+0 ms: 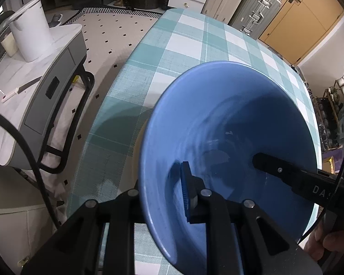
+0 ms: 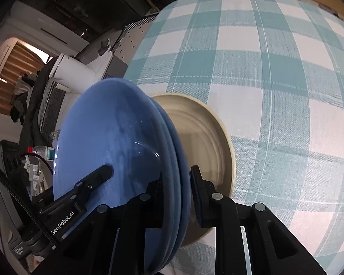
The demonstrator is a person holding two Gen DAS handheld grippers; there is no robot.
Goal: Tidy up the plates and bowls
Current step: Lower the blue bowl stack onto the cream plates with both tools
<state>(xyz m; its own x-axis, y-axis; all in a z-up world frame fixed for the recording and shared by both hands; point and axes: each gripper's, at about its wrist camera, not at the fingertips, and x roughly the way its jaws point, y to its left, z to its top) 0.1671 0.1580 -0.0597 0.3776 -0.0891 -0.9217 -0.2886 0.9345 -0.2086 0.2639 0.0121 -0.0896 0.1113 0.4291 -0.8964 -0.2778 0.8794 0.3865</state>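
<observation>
Nearest your left lens, the left claw (image 1: 165, 197) is clenched on the near rim of the blue bowl (image 1: 229, 137); its outer finger is hidden behind the wall, and only the ribbed blue pad (image 1: 186, 192) shows inside. The right claw (image 2: 175, 192) grasps the opposite rim, where you can make out stacked blue edges (image 2: 172, 160), glossy and smooth; how many pieces is hard to tell. At two o'clock of that stack, a round cream plate (image 2: 208, 142) with stepped rings lies partly covered on the bench (image 2: 275, 91), which wears a woven teal-and-white check cloth. The bowl sits tilted above the bench's left edge.
</observation>
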